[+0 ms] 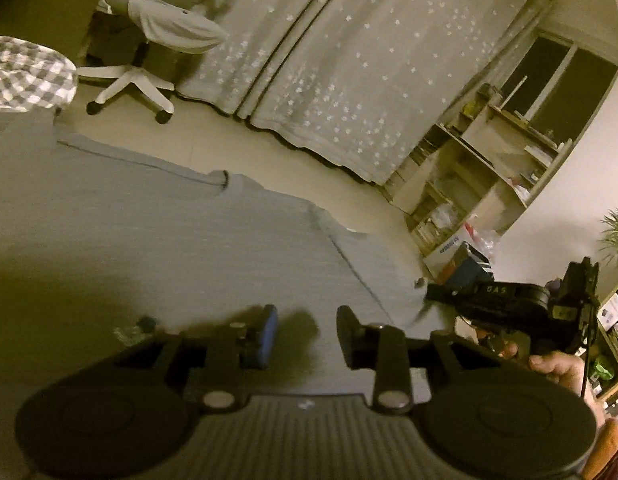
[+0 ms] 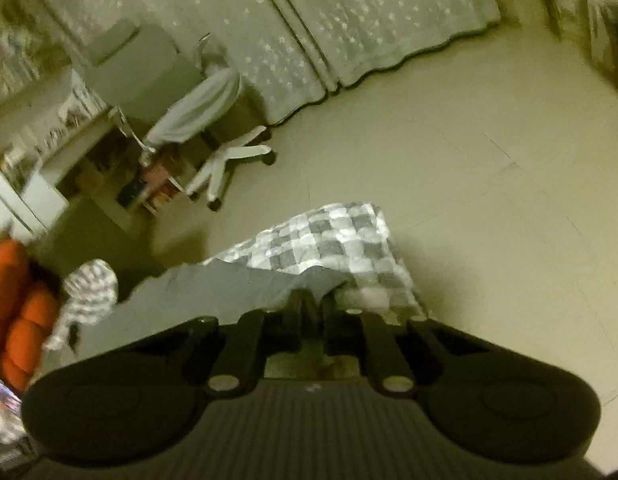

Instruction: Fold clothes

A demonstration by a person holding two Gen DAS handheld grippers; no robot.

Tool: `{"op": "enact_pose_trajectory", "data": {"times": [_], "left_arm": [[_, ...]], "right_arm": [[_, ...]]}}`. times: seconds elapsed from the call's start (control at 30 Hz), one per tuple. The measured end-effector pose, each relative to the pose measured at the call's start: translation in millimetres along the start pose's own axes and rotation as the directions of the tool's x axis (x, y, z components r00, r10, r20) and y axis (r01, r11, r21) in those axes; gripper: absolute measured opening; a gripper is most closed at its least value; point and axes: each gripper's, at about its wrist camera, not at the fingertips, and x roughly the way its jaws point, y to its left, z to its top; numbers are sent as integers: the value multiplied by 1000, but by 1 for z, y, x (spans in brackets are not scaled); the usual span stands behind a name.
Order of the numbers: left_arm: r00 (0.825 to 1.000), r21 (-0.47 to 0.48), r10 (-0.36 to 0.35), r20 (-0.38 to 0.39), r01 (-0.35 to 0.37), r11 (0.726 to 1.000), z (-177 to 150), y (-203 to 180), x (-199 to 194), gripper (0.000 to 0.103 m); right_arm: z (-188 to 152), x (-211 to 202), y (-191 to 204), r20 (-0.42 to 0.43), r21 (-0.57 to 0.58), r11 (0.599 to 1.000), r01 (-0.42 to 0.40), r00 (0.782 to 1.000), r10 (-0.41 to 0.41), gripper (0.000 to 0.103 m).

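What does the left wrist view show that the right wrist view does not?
Left wrist only: the bookshelf, a plant, the right gripper seen from outside, and the left gripper open over the grey garment. Right wrist only: an orange cushion and the right gripper's fingers shut on the garment's edge. Both: the office chair, starred curtain and checked cloth.

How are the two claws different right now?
The left claw is open with nothing between its fingers; the right claw is pinched shut on the edge of the grey cloth. The left claw hovers over the cloth spread flat; the right claw lifts its edge off the checkered blanket. Both claws are black and point downward at a slant.
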Motion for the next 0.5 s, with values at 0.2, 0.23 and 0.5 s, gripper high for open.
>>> {"op": "enact_pose_trajectory", "data": {"times": [0.2,0.23,0.5], "left_arm": [[1000,20,-20,23,20,1000,-8,4,-1,33],[999,23,-21,25,21,1000,-8,4,-1,33],[998,85,37,44,-41,996,-4,8,-19,42]], "right_arm": [[4,13,-1,76,-114,987,112,992,-103,9],[0,20,-1,61,-130,984,120,992,-113,9],[-2,3,2,79,-163,972,168,984,-157,29]]}}
